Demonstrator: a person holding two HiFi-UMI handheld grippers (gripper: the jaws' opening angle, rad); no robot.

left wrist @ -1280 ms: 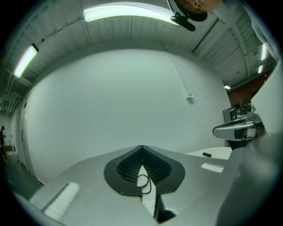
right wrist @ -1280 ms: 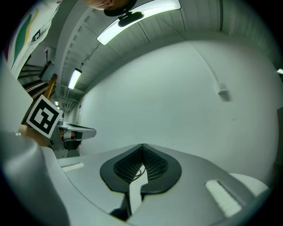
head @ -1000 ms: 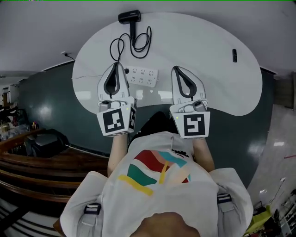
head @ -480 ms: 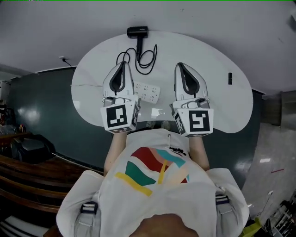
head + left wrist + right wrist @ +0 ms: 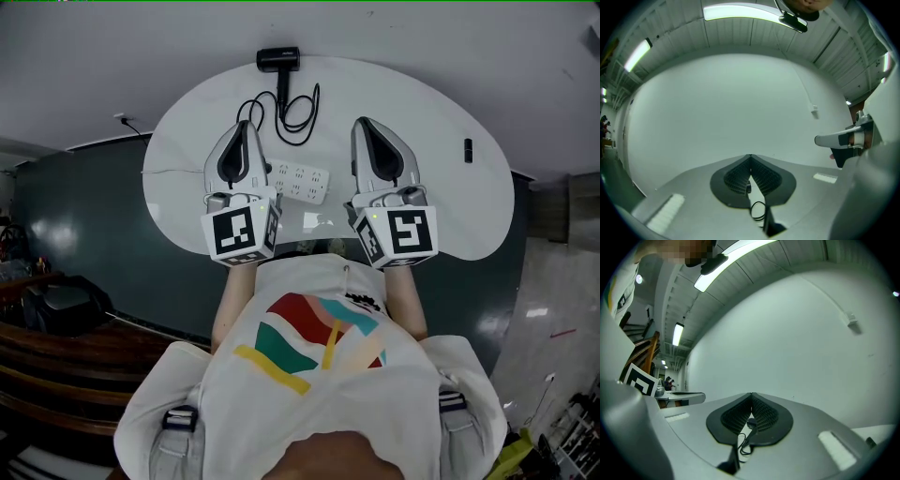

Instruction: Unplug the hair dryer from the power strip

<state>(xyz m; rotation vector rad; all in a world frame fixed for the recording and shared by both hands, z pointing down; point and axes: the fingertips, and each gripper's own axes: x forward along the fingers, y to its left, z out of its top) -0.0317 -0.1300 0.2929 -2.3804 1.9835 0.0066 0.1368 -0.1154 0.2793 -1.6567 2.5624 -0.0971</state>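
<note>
White table (image 5: 422, 94) w/ dryer (image 5: 278, 60), power strip (image 5: 302, 180)

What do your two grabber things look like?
Both the left gripper and right gripper are pale grey teardrop shapes with black ribbed pads. Each carries a white cube with black square markers. The person wears a white short-sleeved T-shirt with colourful stripes.

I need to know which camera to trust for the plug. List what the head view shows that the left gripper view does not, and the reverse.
Only the head view: the white power strip and a small dark object far to its right. Only the left gripper view: the ceiling light and a small wall fixture. Both: the hair dryer, its looped cord, and the shut left hand-held gripper.
</note>
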